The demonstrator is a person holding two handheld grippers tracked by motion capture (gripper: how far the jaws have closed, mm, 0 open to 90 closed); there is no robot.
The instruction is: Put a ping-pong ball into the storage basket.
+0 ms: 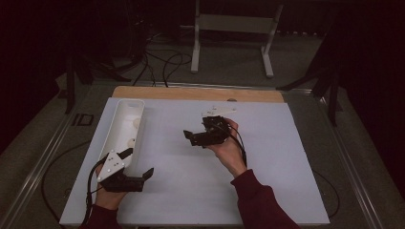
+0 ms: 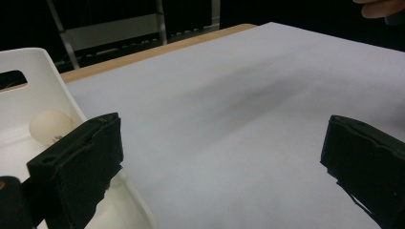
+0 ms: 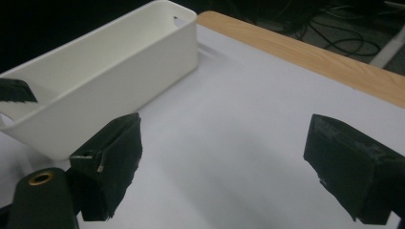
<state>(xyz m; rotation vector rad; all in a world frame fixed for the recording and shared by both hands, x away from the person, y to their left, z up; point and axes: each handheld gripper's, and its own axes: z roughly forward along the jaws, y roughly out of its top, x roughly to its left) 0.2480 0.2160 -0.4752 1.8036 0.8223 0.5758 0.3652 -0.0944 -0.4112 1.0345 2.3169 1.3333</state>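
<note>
My left gripper (image 1: 138,163) is open at the table's front left, one jaw over the near end of a long white tray (image 1: 119,112). In the left gripper view (image 2: 224,129) nothing lies between the wide jaws, and a pale round ball (image 2: 47,126) rests in the tray (image 2: 40,81) beside the left jaw. My right gripper (image 1: 195,128) is open near the table's middle, raised in the hand and pointing left. In the right gripper view (image 3: 224,129) the jaws frame bare white table, with the tray (image 3: 119,86) ahead on the left.
Two pale round pieces (image 1: 137,122) lie in the tray. Small white parts (image 1: 217,109) sit on the white tabletop (image 1: 267,157) just beyond the right hand. A wooden strip (image 1: 191,93) edges the far side. Cables and a white frame (image 1: 234,24) stand on the floor beyond.
</note>
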